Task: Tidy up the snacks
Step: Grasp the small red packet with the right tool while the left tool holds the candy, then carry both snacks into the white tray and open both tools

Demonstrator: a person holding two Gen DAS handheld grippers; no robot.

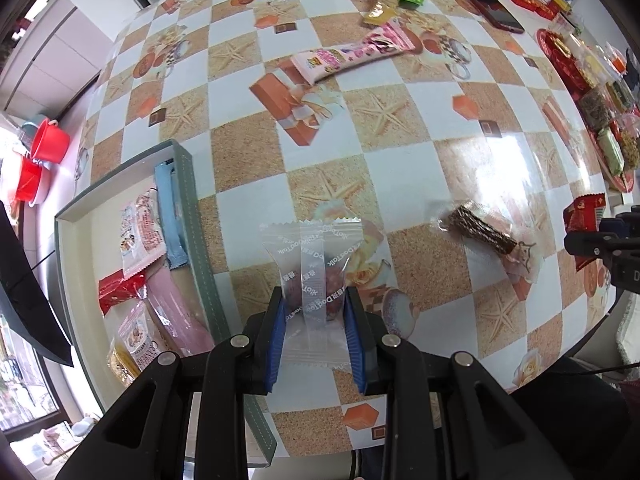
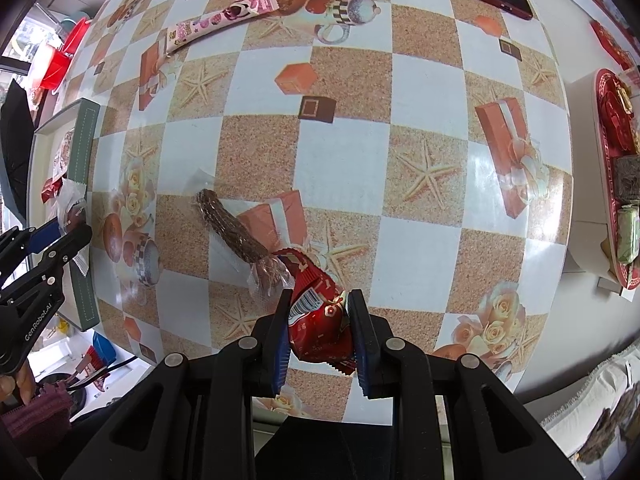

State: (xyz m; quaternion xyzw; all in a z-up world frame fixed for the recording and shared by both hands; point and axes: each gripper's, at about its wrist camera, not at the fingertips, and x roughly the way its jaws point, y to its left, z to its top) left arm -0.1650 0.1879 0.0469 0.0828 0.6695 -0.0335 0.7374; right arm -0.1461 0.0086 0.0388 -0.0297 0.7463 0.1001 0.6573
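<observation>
Left gripper (image 1: 315,312): I point it straight down at the table; its blue pads pinch a clear-wrapped sweet (image 1: 312,276) with a dark red filling, low in the centre of the left wrist view.
Right gripper (image 2: 319,320): it also points straight down, pads pressed on a red foil snack packet (image 2: 318,320), low centre of the right wrist view.
Snack box (image 1: 192,216): grey-green walls, at the lower left of the left view, just beside my left gripper; it holds a blue stick packet (image 1: 170,216), a pink pack and other wrapped snacks.
Brown bar in clear wrap (image 2: 232,228): lies on the table, its near end just beside the red packet.
Pink stick packet (image 1: 348,56): lies alone on the checked tablecloth (image 1: 400,184), upper centre.
Phone (image 1: 490,6): dark, top right, near a pile of green packets.
Red tray (image 2: 604,128): right edge, loaded with wrapped sweets.
</observation>
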